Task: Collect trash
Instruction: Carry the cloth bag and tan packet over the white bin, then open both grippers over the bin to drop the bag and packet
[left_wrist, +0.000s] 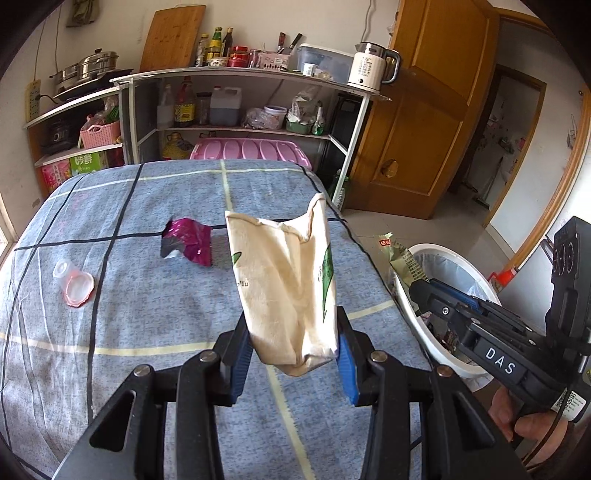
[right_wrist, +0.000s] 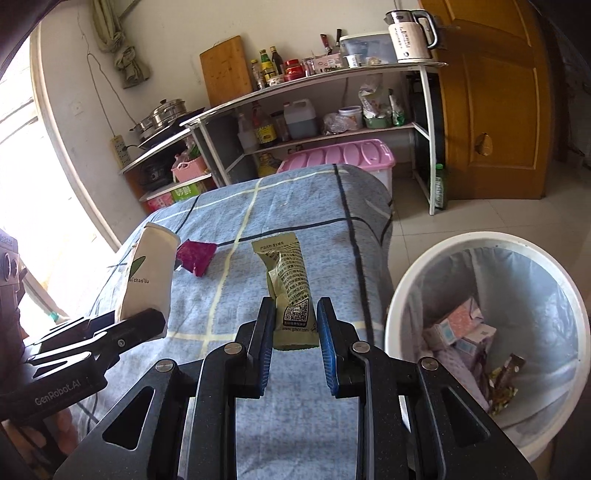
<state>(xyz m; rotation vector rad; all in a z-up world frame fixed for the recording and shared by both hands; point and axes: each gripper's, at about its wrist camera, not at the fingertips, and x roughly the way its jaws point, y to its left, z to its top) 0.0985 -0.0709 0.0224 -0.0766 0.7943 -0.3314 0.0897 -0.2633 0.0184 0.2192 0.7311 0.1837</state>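
Observation:
My left gripper (left_wrist: 293, 345) is shut on a crushed cream paper cup (left_wrist: 288, 280) with green print, held above the blue checked tablecloth (left_wrist: 147, 314). My right gripper (right_wrist: 295, 325) is shut on a green snack wrapper (right_wrist: 291, 288), held above the table's right side beside the white trash bin (right_wrist: 402, 295). The cup (right_wrist: 149, 273) and left gripper also show at the left of the right wrist view. The bin (left_wrist: 413, 314) and the wrapper (left_wrist: 400, 258) show at the right of the left wrist view. A magenta foil wrapper (left_wrist: 188, 242) and a clear plastic cup (left_wrist: 74, 284) with a pink rim lie on the cloth.
The bin, lined with a bag, holds several cartons and wrappers (right_wrist: 469, 332) and stands on the tiled floor right of the table. A metal shelf (left_wrist: 240, 74) with bottles, a kettle and a pink box stands behind the table. A wooden door (left_wrist: 424, 129) is at the back right.

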